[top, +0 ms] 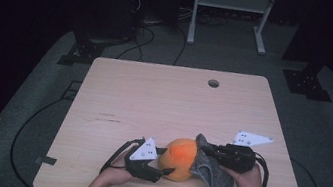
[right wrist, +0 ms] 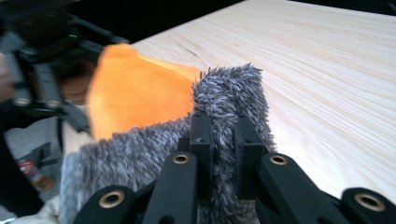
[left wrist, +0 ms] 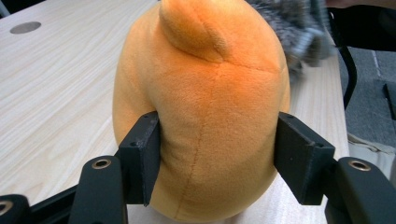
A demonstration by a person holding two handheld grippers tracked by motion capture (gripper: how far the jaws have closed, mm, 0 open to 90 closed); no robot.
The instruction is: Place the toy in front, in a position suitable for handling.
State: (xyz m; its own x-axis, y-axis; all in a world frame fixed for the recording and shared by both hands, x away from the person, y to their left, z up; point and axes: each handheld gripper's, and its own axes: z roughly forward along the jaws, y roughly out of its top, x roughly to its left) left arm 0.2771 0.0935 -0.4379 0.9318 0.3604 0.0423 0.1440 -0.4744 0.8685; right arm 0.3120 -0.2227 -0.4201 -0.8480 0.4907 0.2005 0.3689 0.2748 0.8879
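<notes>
An orange plush toy (top: 178,157) stands near the table's front edge, a small rounded nub on its top (left wrist: 196,32). My left gripper (top: 162,170) comes at it from the left, and both black pads (left wrist: 142,154) press into its lower sides, so it is shut on the toy (left wrist: 210,116). My right gripper (top: 207,152) is shut on a grey fuzzy cloth (top: 215,174), a fold of which is pinched between its jaws (right wrist: 225,135). The cloth (right wrist: 140,149) lies against the toy's right side (right wrist: 135,98) and hangs down toward the table.
The wooden table (top: 153,101) has a round cable hole (top: 213,83) at its far edge. The toy sits close to the front edge. A white metal frame (top: 230,12) and cables stand on the floor beyond the table.
</notes>
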